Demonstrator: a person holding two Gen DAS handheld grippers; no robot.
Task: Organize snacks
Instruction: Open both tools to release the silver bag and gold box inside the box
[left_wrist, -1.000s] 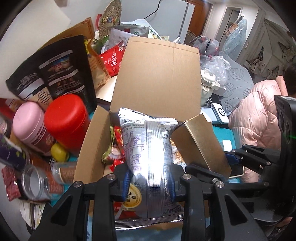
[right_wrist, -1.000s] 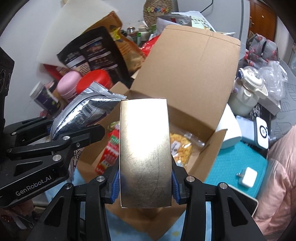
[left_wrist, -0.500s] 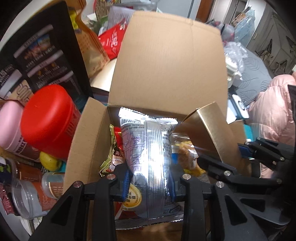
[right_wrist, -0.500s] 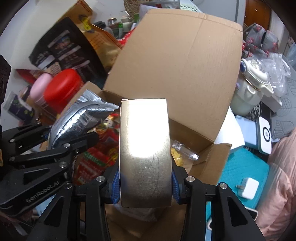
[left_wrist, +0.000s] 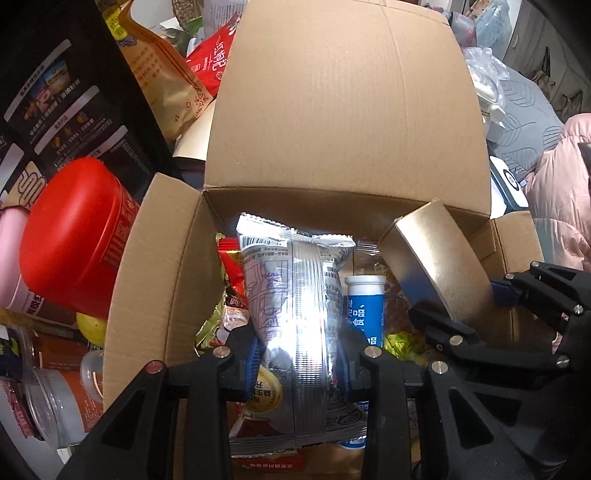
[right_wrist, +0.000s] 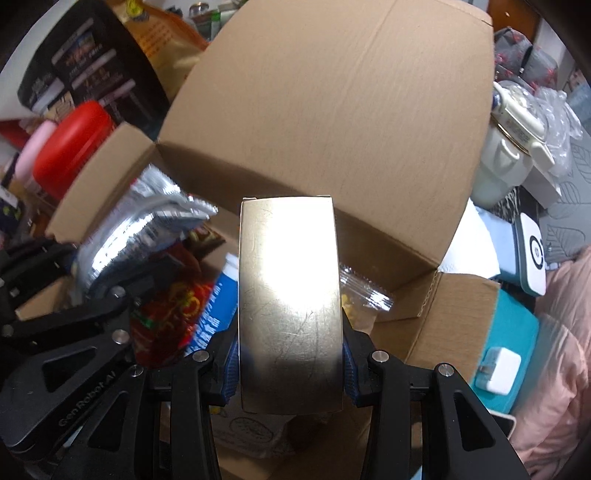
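My left gripper (left_wrist: 299, 354) is shut on a silver foil snack bag (left_wrist: 295, 306), held upright just inside the open cardboard box (left_wrist: 343, 110). To its right, my right gripper (right_wrist: 290, 360) is shut on a shiny gold box (right_wrist: 290, 295), also over the box's opening; that gold box (left_wrist: 439, 266) shows tilted in the left wrist view. Inside the cardboard box lie a blue-and-white tube (left_wrist: 364, 306), red snack packets (right_wrist: 173, 314) and a clear bag of yellow snacks (right_wrist: 354, 299). The silver bag (right_wrist: 133, 236) appears at the left of the right wrist view.
A red-lidded jar (left_wrist: 74, 236), a pink jar (left_wrist: 9, 258), a black pouch (left_wrist: 62, 110) and a tan pouch (left_wrist: 162, 81) crowd the left. A clear cup (left_wrist: 51, 402) lies lower left. On the right are a white teapot (right_wrist: 513, 147), a teal surface with a white charger (right_wrist: 496, 373) and a pink sleeve (left_wrist: 557, 199).
Both grippers have sunk toward the cardboard box with their loads still held. The box's inside now fills more of each view, and the blue tube has come into sight.
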